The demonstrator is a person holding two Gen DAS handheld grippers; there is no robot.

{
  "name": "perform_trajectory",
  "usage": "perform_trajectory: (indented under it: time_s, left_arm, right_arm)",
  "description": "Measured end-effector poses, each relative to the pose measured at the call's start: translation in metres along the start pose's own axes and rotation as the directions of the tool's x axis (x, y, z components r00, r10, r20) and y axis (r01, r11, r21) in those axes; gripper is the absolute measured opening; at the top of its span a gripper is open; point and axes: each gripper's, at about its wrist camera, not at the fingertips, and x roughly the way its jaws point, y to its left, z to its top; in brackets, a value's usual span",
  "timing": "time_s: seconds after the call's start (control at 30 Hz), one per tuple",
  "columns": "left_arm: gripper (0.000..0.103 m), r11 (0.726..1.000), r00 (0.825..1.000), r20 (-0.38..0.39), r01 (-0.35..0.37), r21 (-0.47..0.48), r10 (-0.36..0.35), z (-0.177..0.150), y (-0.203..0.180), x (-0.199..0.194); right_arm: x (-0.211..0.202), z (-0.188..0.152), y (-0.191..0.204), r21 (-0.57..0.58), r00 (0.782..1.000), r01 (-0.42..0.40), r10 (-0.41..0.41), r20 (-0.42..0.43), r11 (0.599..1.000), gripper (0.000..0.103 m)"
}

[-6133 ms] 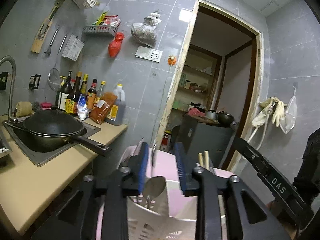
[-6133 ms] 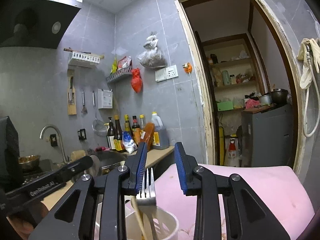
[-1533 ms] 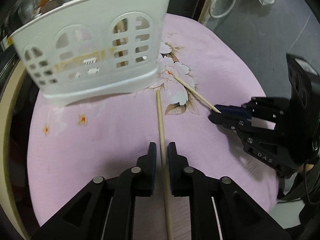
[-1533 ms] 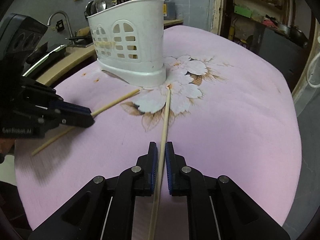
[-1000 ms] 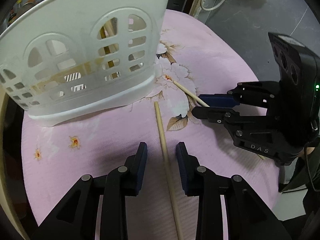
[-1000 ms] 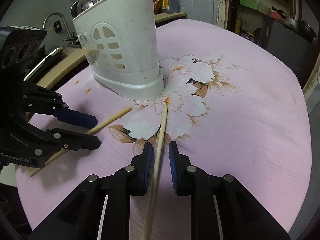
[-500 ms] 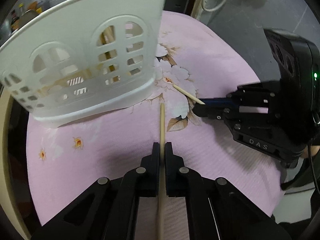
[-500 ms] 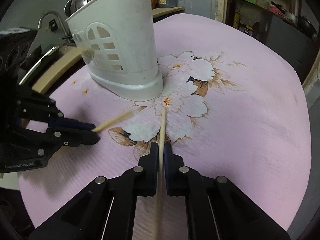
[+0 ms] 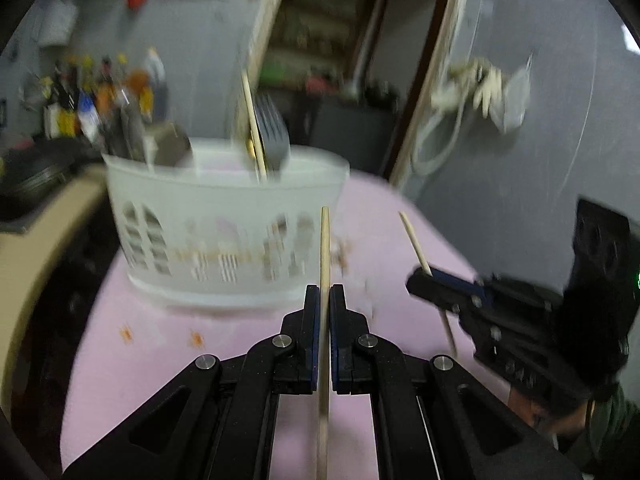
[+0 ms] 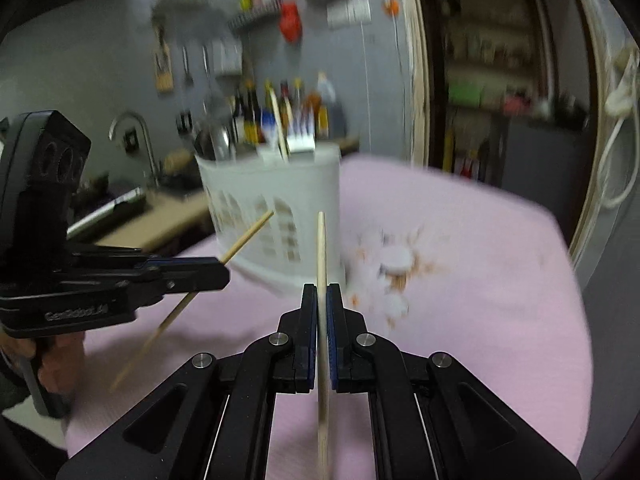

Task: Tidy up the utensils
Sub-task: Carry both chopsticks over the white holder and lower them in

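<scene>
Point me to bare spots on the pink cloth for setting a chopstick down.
Free: the pink cloth right of the white caddy, past the flower print, toward the doorway. Also the near edge. Crowded: in front of the caddy, where both grippers hold chopsticks.

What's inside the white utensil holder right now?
Sticking out of the white utensil holder: a fork, a chopstick and a spoon. Its walls hide their lower ends and anything shorter.
</scene>
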Motion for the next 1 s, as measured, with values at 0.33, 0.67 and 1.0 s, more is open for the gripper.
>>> perform_trajectory:
  time_s: [0.33, 0.67, 1.0]
  left_arm:
    - [0.002, 0.999, 0.958, 0.283, -0.044, -0.028, 0.05, 0.025, 0.007, -0.036]
    - [0.002, 0.997, 0.913, 0.407, -0.005, -0.082, 0.038, 0.073, 0.034, -0.067]
    - [0.002, 0.984, 0.842, 0.525, -0.036, -0.174, 0.124, 0.13, 0.072, -0.08]
  right_arm:
    - [-0.024, 0.028, 0.014, -0.03, 0.962, 0.038, -0.029, 0.27, 0.999, 0.003]
    - [-0.032, 0.065, 0.016, -0.003, 0.924, -0.001, 0.002, 0.383, 1.0, 0.003]
    - [-0.031, 0.121, 0.005, 0.064, 0.84, -0.073, 0.027, 0.542, 0.995, 0.003]
